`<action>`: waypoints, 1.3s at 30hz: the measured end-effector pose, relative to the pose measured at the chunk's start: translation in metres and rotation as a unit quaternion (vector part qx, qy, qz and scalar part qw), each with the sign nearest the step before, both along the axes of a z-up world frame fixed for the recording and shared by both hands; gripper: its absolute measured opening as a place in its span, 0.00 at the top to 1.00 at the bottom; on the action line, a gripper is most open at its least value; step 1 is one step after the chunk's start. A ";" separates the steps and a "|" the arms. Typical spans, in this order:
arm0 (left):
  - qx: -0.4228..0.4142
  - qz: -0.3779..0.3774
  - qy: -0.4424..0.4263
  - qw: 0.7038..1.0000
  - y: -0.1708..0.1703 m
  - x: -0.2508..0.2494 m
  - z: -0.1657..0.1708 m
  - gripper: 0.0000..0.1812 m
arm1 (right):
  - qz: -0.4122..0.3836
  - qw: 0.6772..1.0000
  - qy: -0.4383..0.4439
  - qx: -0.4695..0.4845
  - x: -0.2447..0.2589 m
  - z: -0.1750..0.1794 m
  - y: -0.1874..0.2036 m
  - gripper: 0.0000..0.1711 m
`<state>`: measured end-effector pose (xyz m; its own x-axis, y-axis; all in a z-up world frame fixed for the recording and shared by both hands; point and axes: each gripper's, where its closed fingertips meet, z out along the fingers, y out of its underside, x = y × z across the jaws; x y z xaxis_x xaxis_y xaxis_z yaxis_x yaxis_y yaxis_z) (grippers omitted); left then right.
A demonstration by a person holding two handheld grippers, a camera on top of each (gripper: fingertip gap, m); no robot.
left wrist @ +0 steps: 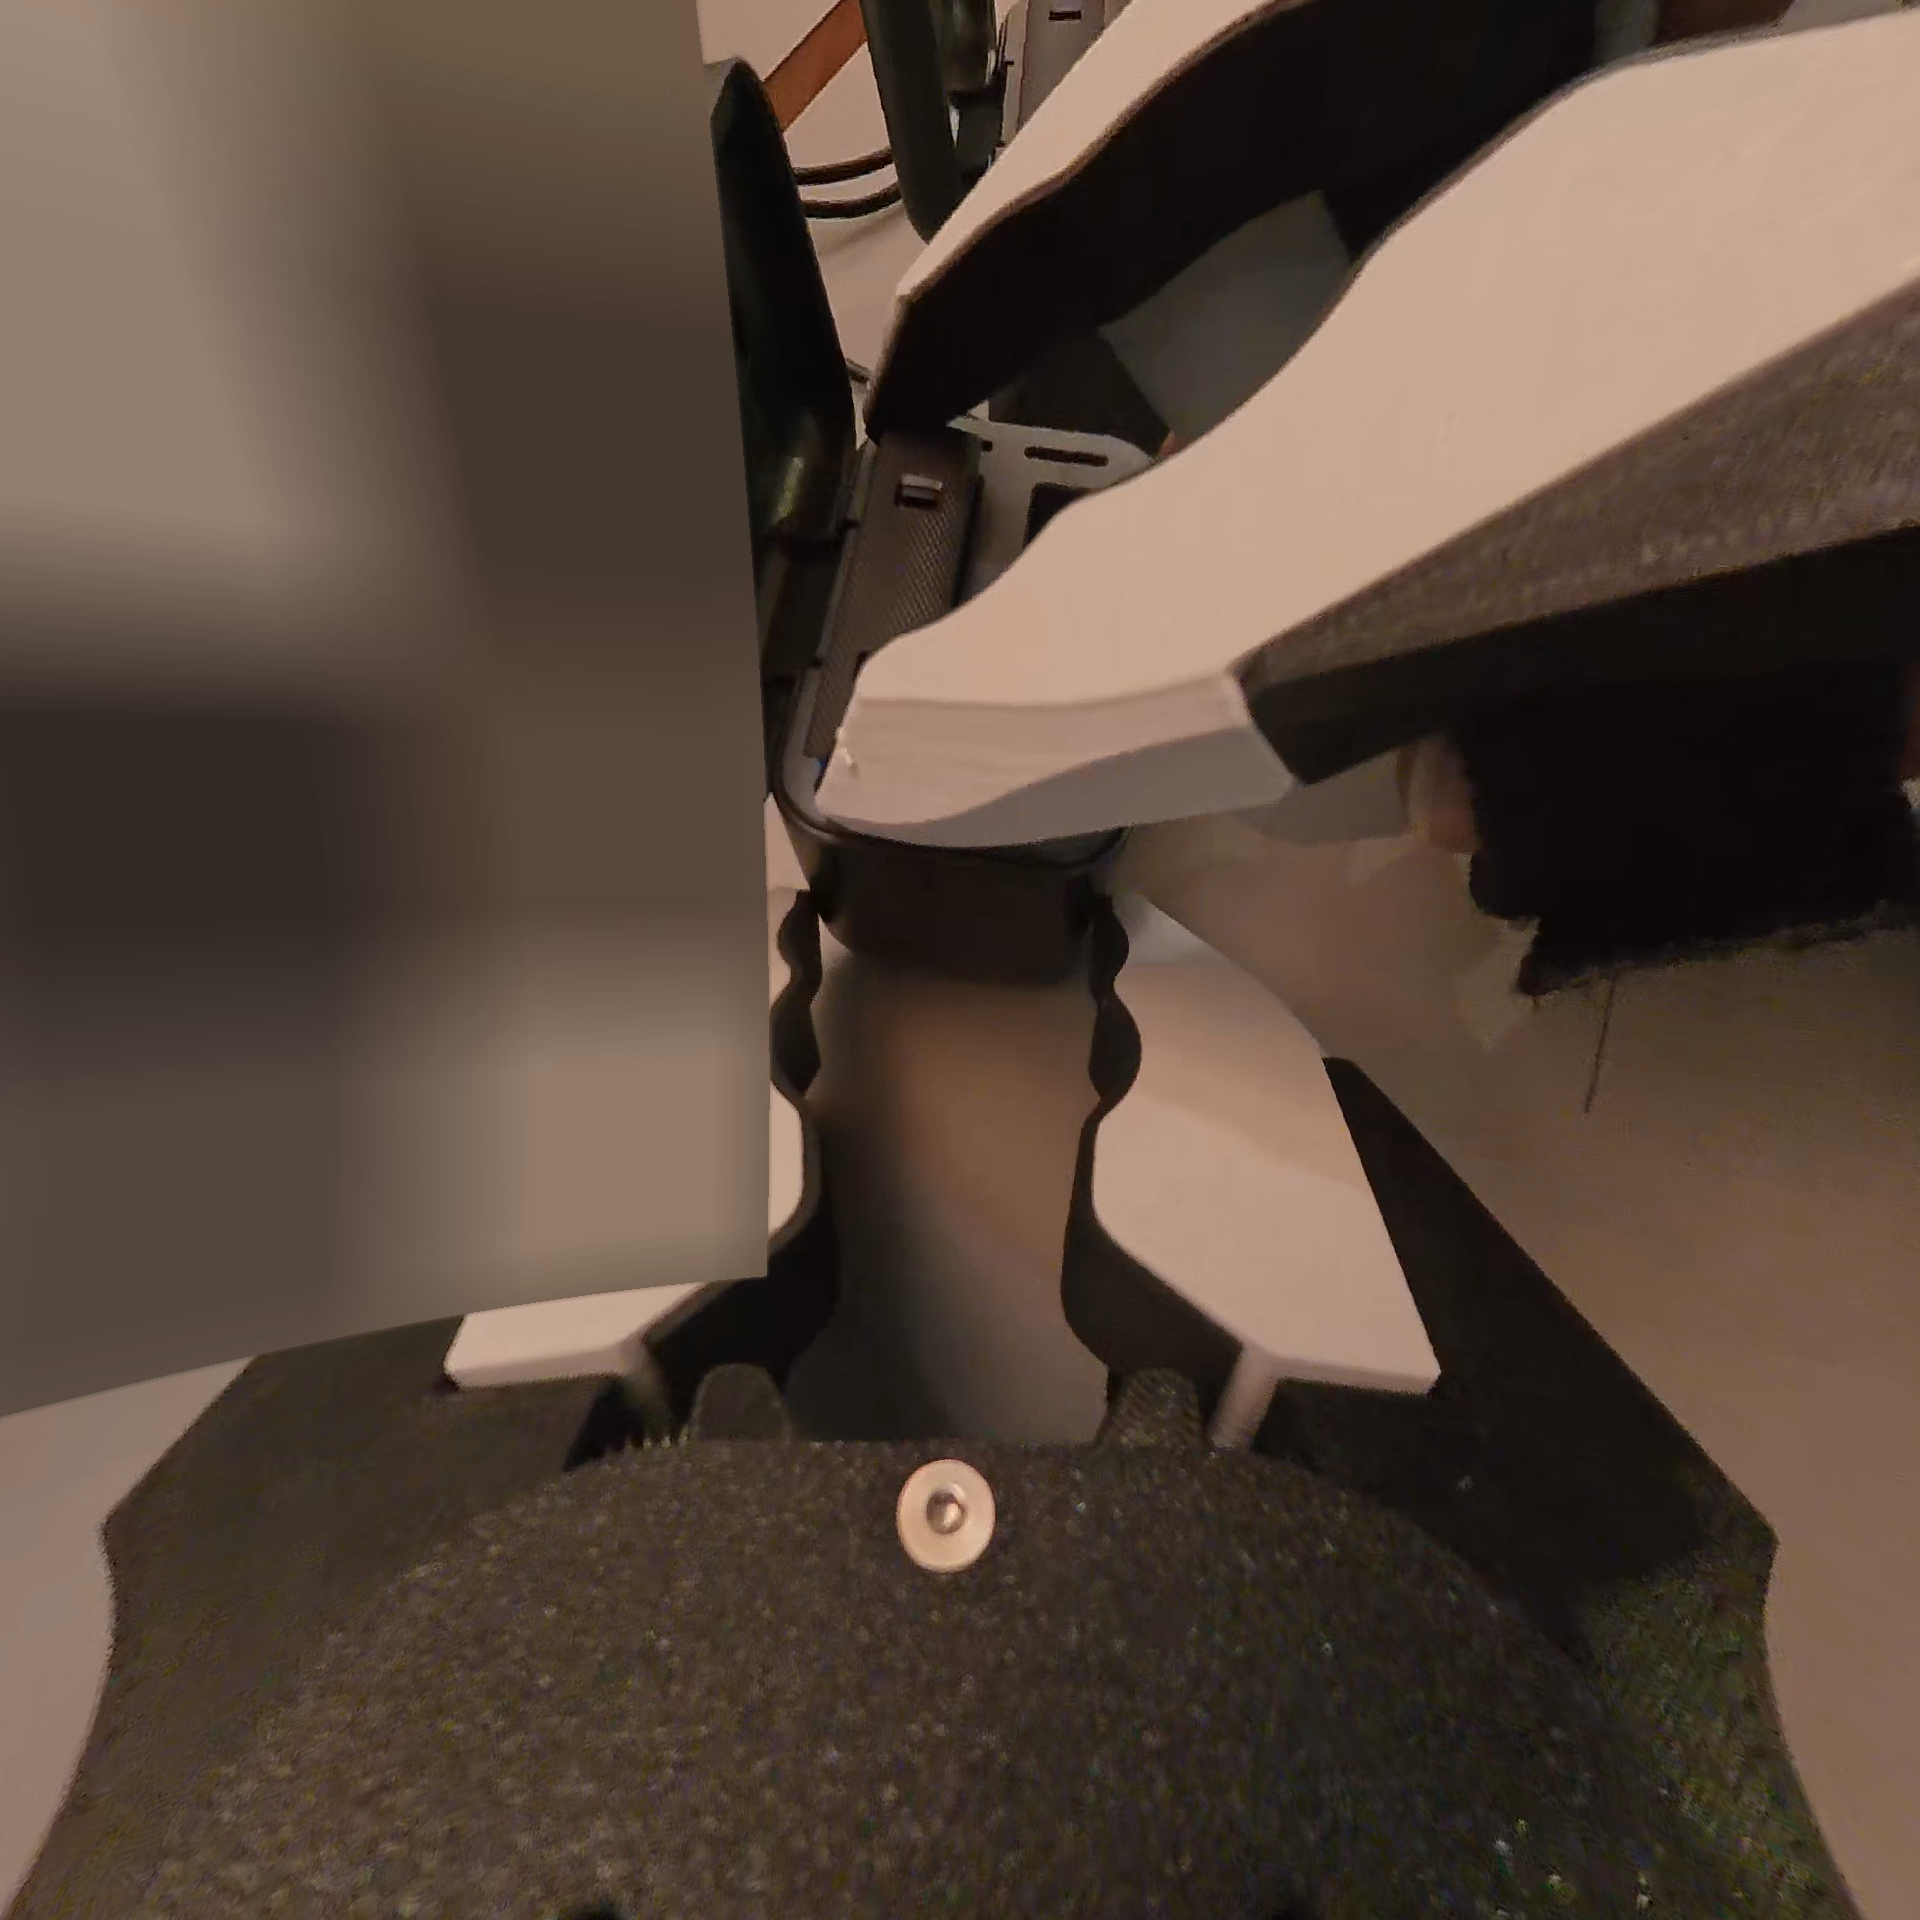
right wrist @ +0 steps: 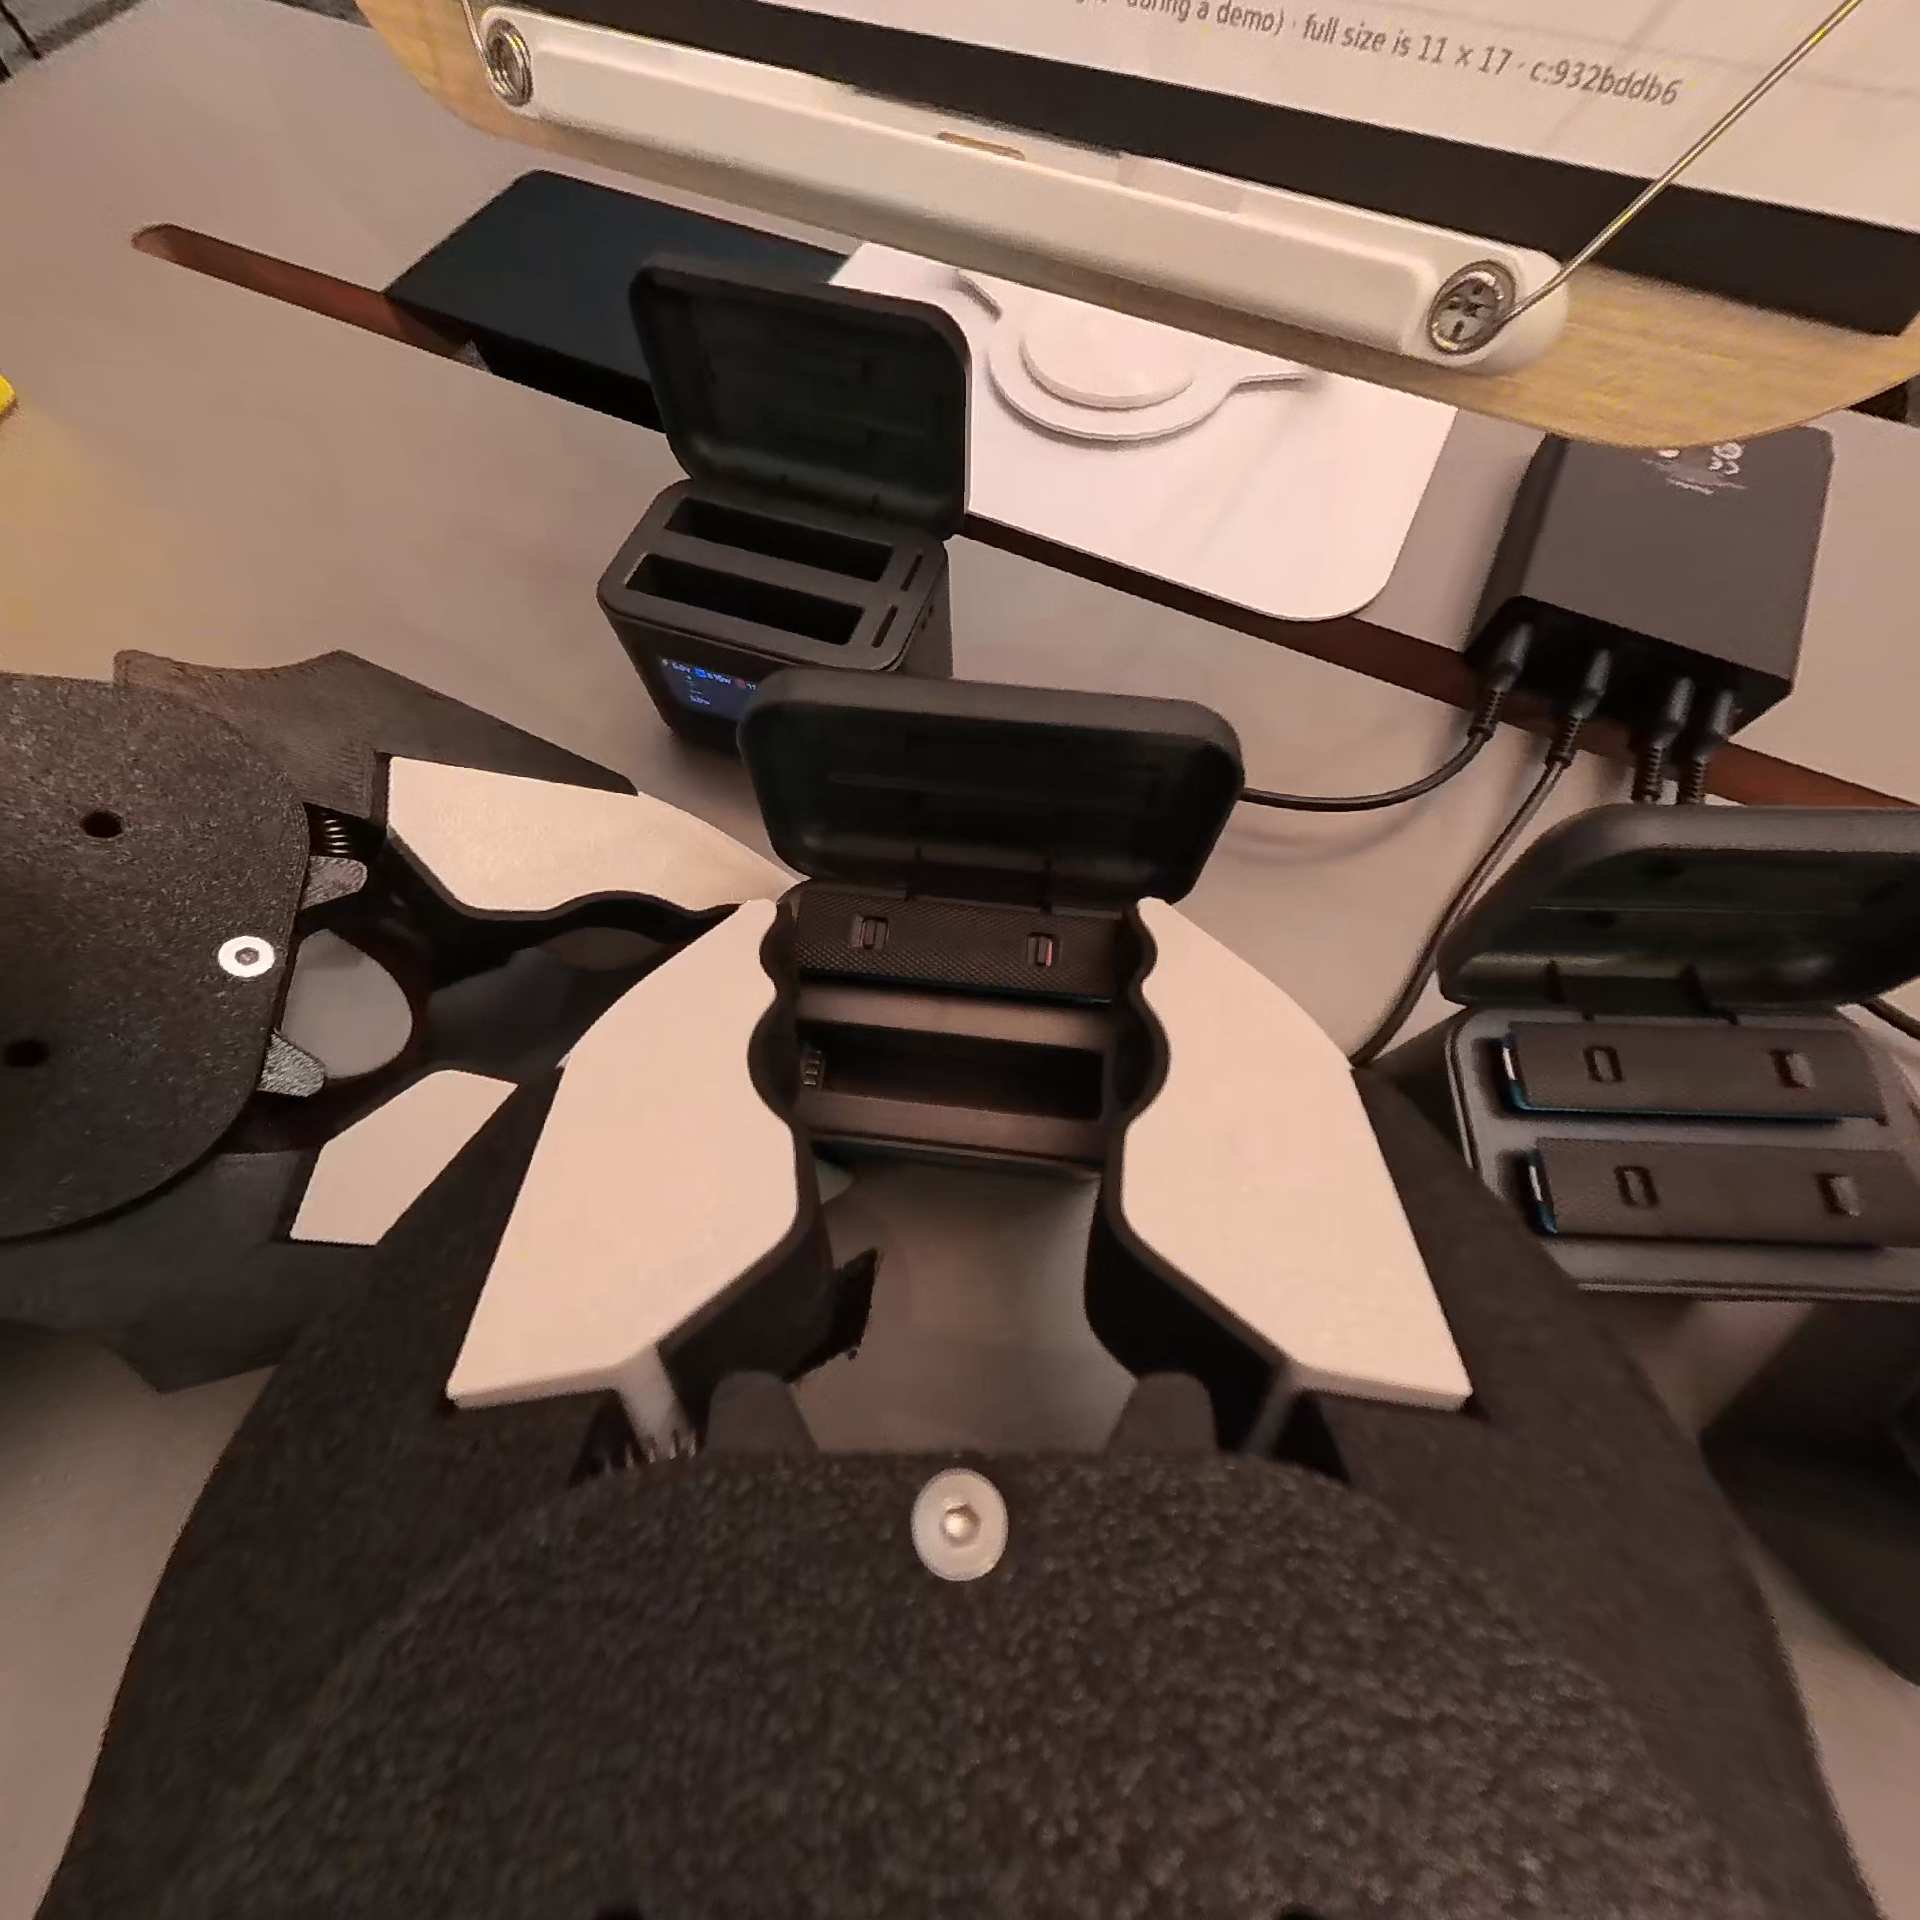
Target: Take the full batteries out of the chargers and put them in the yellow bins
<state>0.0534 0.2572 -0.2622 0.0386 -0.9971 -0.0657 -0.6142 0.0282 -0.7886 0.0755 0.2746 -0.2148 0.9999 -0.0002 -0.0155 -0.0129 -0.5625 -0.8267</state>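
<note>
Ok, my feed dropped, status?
Left gripper braces middle charger. Right gripper clamps its rear battery. Front slot empty, nothing in the way.

grey table [right wrist: 312, 499], three chargers [right wrist: 774, 613] (lids open)

Left wrist view: sat behind the left gripper [left wrist: 951, 935], low near the bench [left wrist: 1558, 1247], facing level and forward, very near the middle charger [left wrist: 914, 582]; a laid-over blurred patch covered the left half of the frame.
Right wrist view: sat behind the right gripper [right wrist: 956, 997], higher, looking forward and down on the same charger [right wrist: 951, 1049] at frame centre, close.
Wider reach: it also took in a farther open charger [right wrist: 774, 582] at upper centre and another charger [right wrist: 1683, 1132] at the right edge.
Shared part: the middle charger; the right gripper crossed the left view's upper right [left wrist: 1039, 582], and the left gripper showed at the right view's left edge [right wrist: 623, 935].
</note>
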 end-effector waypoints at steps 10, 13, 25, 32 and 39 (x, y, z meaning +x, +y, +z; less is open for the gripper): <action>-0.008 0.001 -0.009 1.000 0.000 0.002 0.004 0.72 | -0.005 1.000 0.012 0.012 0.004 0.003 -0.001 0.66; -0.003 0.000 0.000 1.000 0.000 0.001 0.002 0.72 | -0.005 1.000 0.010 0.011 0.003 0.002 -0.001 0.66; -0.007 0.003 0.010 1.000 0.000 0.001 -0.001 0.73 | -0.005 1.000 0.017 0.006 0.004 0.001 0.001 0.66; -0.007 0.008 0.018 1.000 0.001 0.000 -0.003 0.73 | -0.007 0.999 0.018 0.035 0.006 0.011 0.003 0.66; -0.002 0.036 0.010 0.999 0.015 -0.011 0.000 1.00 | 0.013 0.996 0.033 0.081 0.013 0.059 -0.007 0.66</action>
<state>0.0428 0.2723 -0.2620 0.1099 -0.9920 -0.0624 -0.6307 -0.0211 -0.7757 0.0889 0.2672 -0.1554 0.9964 0.0344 -0.0781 -0.0563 -0.4227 -0.9045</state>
